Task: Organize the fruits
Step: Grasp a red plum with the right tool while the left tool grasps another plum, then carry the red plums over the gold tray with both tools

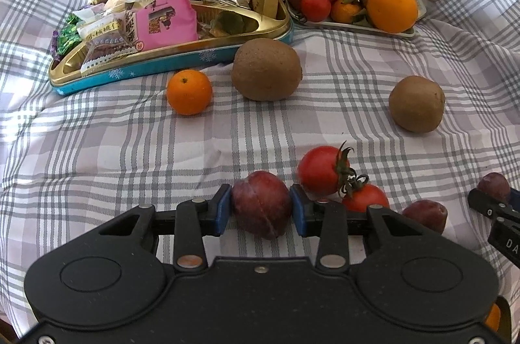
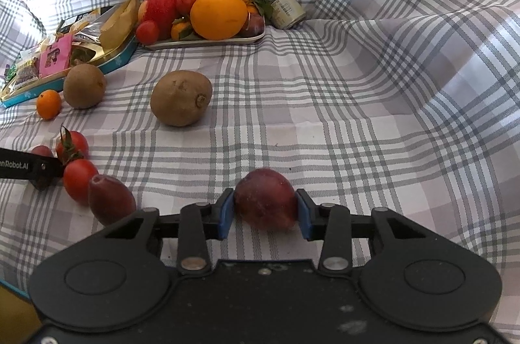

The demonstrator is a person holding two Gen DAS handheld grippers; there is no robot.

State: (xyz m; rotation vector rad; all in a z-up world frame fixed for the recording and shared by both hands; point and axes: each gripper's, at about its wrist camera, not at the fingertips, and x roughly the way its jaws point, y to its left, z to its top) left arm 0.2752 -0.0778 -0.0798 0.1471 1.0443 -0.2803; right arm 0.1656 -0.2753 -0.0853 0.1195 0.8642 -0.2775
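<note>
My left gripper [image 1: 261,209] is shut on a dark red plum [image 1: 261,203] low over the checked cloth. My right gripper [image 2: 265,209] is shut on another plum [image 2: 266,198]; it also shows at the right edge of the left wrist view [image 1: 494,186]. A third plum [image 1: 425,214] [image 2: 110,197] lies loose between them, beside two red tomatoes [image 1: 321,170] [image 2: 79,181]. Two kiwis [image 1: 266,69] [image 1: 417,103], also seen from the right [image 2: 84,85] [image 2: 181,97], and a small orange [image 1: 189,91] [image 2: 48,104] lie further out. The white fruit tray [image 1: 357,27] [image 2: 208,42] at the back holds an apple, oranges and tomatoes.
A gold and blue tin [image 1: 182,58] [image 2: 120,56] full of wrapped snacks sits back left beside the tray. A drink can [image 2: 279,6] lies on its side right of the tray. The checked cloth [image 2: 357,116] rises in folds at the back and right.
</note>
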